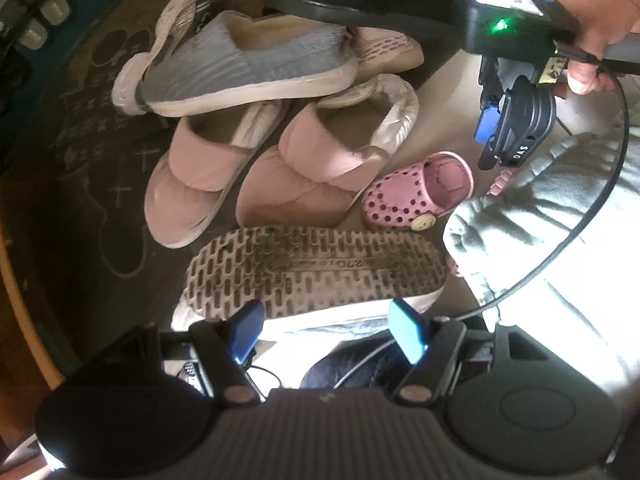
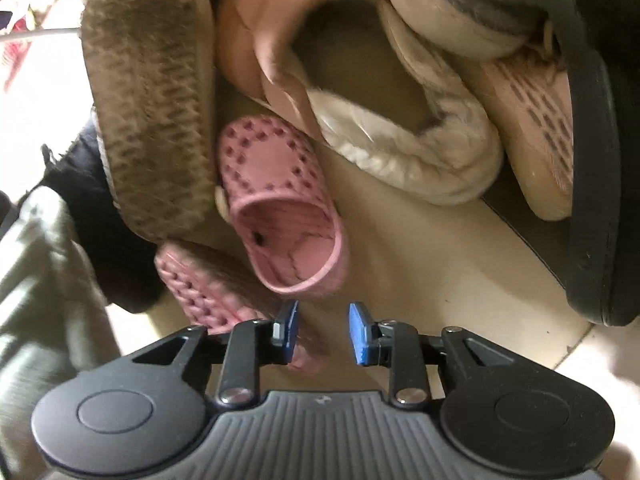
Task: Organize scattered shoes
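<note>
At the near edge of the pile, your left claw (image 1: 328,334) is clenched on the upturned grey shoe (image 1: 312,268). Its patterned sole faces the camera, and its long axis runs straight across the left wrist view. I cannot tell which end is the toe.

Your right claw (image 2: 325,332) is released, with only bare floor between its pads. The small pink clog (image 2: 280,200) lies just ahead of it, heel opening toward the claw and toe pointing away and slightly left. A second pink clog (image 2: 208,288) lies sole up beside the left finger.

The two pink quilted slippers (image 1: 192,184) lie side by side, toes toward the left camera. The blue-grey slipper (image 1: 248,64) lies crosswise on the shoes behind them.

Surface: pale tile floor (image 2: 420,248), with a dark patterned rug (image 1: 80,140) under most of the pile.
</note>
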Demonstrator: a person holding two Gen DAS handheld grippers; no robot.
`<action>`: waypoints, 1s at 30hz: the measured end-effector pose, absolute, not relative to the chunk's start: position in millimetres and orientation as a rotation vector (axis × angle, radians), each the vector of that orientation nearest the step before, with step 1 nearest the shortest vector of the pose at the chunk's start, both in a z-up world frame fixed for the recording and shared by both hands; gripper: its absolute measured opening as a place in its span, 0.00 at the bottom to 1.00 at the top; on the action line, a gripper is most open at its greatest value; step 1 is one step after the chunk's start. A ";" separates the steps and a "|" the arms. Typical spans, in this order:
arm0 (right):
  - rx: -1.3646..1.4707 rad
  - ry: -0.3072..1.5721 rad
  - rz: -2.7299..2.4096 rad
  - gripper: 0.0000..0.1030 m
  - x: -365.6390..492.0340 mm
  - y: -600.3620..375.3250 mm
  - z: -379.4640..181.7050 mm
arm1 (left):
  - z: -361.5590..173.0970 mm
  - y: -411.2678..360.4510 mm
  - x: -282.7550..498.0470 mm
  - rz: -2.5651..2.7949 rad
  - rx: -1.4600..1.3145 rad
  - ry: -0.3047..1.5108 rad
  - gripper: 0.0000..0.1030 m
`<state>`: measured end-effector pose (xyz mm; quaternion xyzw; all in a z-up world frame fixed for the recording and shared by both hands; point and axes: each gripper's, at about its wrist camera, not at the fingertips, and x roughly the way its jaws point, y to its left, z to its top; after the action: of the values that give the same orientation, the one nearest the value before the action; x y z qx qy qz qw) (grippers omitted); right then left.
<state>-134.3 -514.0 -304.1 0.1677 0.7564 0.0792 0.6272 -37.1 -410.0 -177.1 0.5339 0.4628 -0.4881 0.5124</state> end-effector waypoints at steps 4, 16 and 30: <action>0.486 1.771 0.207 0.42 -139.9 -515.6 -314.7 | -182.6 -412.8 -39.2 -1.203 1.247 1.169 0.64; 0.706 1.844 0.330 0.64 -139.2 -510.5 -340.6 | -196.3 -418.5 -66.2 -1.320 1.267 1.230 0.66; 0.745 1.589 0.372 0.02 -103.7 -529.8 -320.0 | -200.8 -413.9 -56.6 -1.232 1.265 1.235 0.68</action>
<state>-103.7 -529.8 -320.0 0.3246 0.6921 0.1620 0.6240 -56.6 -413.9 -200.8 0.5170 0.5049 -0.5037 0.4734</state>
